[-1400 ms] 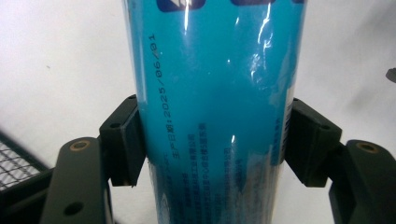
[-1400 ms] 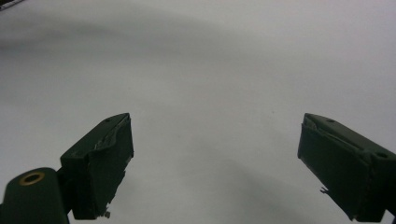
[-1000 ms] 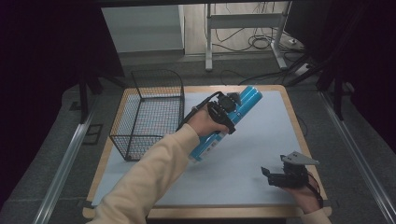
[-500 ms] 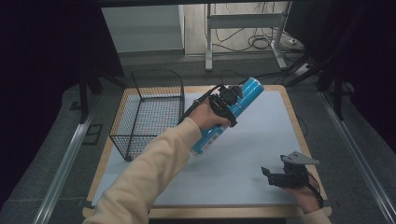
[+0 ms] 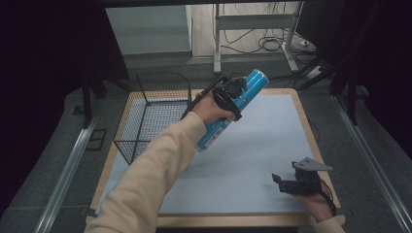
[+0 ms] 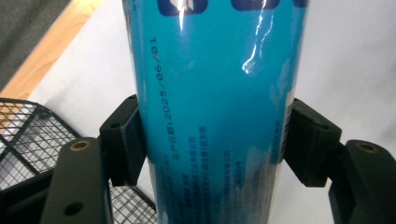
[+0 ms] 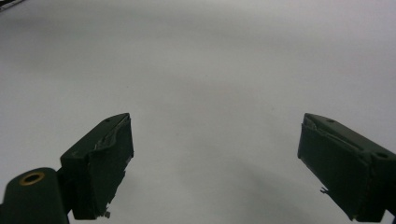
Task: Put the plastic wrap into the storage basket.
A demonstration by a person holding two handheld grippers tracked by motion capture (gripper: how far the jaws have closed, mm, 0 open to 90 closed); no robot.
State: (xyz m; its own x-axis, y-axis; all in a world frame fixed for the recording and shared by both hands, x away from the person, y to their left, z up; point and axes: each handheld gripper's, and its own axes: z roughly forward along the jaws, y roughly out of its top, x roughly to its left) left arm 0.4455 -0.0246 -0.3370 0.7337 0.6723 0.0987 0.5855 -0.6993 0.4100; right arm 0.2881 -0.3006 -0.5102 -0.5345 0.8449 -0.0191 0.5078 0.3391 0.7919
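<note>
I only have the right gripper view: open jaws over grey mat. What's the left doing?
Observer: The left gripper is shut on a blue can, held above the mat.
Operator: Grip look solid?
Observer: In the left gripper view both pads press the can's sides, with a printed date facing the camera.
Operator: Anything nearby to drop it in?
Observer: A black wire basket stands at the table's left edge, just left of the can.
Operator: And where's my gripper?
Observer: The right gripper sits low near the mat's near right corner.
</note>
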